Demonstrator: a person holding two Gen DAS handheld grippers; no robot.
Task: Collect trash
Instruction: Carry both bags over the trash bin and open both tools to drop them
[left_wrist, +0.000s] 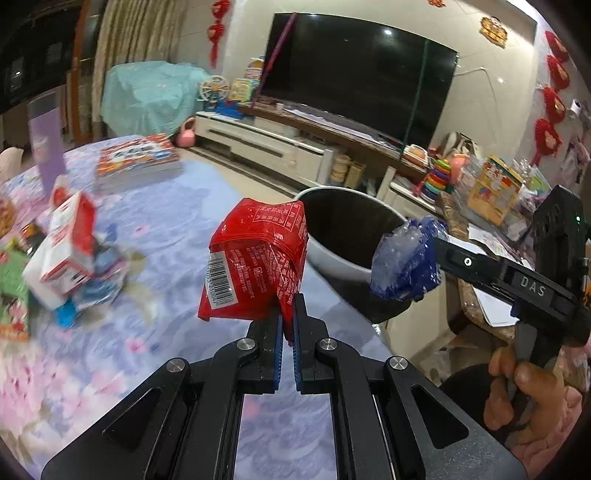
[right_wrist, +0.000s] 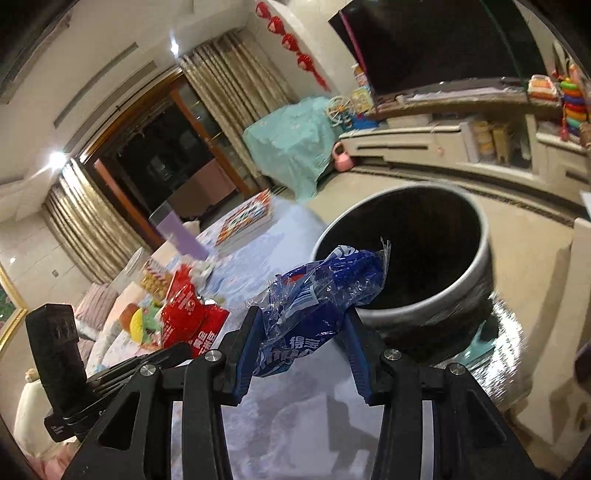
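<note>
My left gripper (left_wrist: 289, 308) is shut on the lower edge of a crumpled red snack wrapper (left_wrist: 255, 258), held above the floral tablecloth (left_wrist: 177, 229). My right gripper (right_wrist: 301, 332) is shut on a crumpled blue and clear plastic wrapper (right_wrist: 317, 299). That blue wrapper (left_wrist: 406, 258) also shows at the right of the left wrist view, just in front of the bin. A round dark-lined trash bin (right_wrist: 424, 258) with a grey rim stands past the table's edge, close behind both wrappers. The red wrapper (right_wrist: 188, 321) appears left of the right gripper.
More litter lies on the table at left: a red and white carton (left_wrist: 62, 251), blue scraps (left_wrist: 99, 284), a green packet (left_wrist: 13, 291). A stack of books (left_wrist: 136, 158) and a purple cup (left_wrist: 46, 147) stand farther back. A TV (left_wrist: 354, 77) and cabinet line the wall.
</note>
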